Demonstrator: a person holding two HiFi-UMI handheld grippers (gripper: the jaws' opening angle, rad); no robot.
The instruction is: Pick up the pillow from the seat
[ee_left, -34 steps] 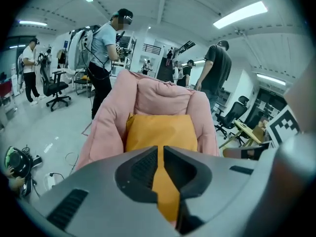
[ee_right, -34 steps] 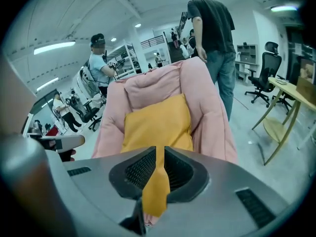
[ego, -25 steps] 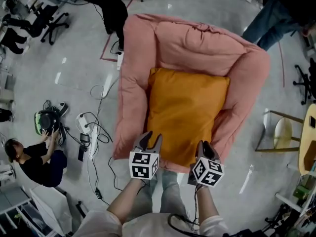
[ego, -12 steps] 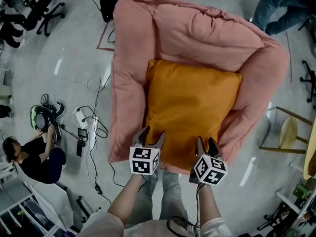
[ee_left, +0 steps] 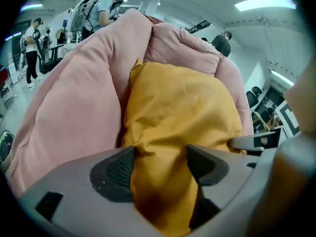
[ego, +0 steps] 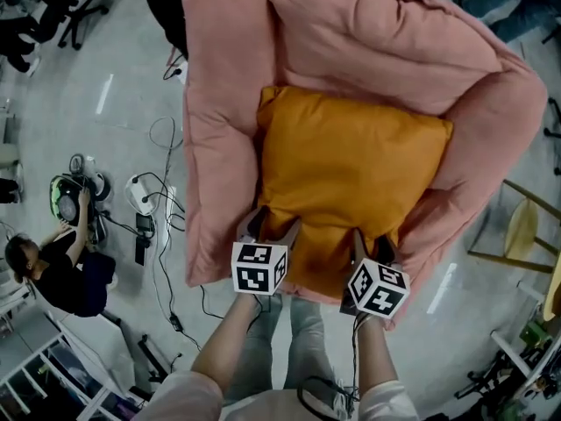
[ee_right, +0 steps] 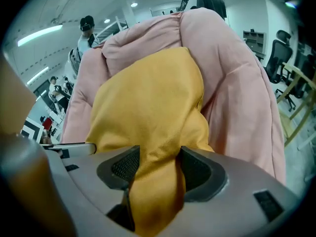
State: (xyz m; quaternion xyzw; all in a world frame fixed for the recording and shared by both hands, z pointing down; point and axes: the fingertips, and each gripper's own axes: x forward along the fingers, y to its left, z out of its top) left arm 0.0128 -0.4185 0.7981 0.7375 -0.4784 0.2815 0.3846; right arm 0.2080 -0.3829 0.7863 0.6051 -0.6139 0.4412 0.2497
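An orange pillow (ego: 351, 174) lies on the seat of a pink padded armchair (ego: 219, 147). Both grippers are at the pillow's near edge. My left gripper (ego: 270, 226) has just been opening its jaws, and they now stand wide with the pillow's left front corner (ee_left: 163, 132) bunched between them. My right gripper (ego: 372, 239) has likewise just been opening, and a fold of the pillow's right front edge (ee_right: 153, 132) fills its gap. In the left gripper view the fabric lies against the left pad (ee_left: 116, 169). The pillow's underside is hidden.
A person (ego: 53, 270) crouches on the floor at the left beside cables (ego: 162, 209) and a power strip. A wooden chair (ego: 521, 235) stands at the right. Several people stand behind the armchair (ee_left: 106, 6).
Both grippers have sunk toward the pillow's front edge and their jaws have spread wider, so the fabric now sits between them. The armchair fills more of the head view.
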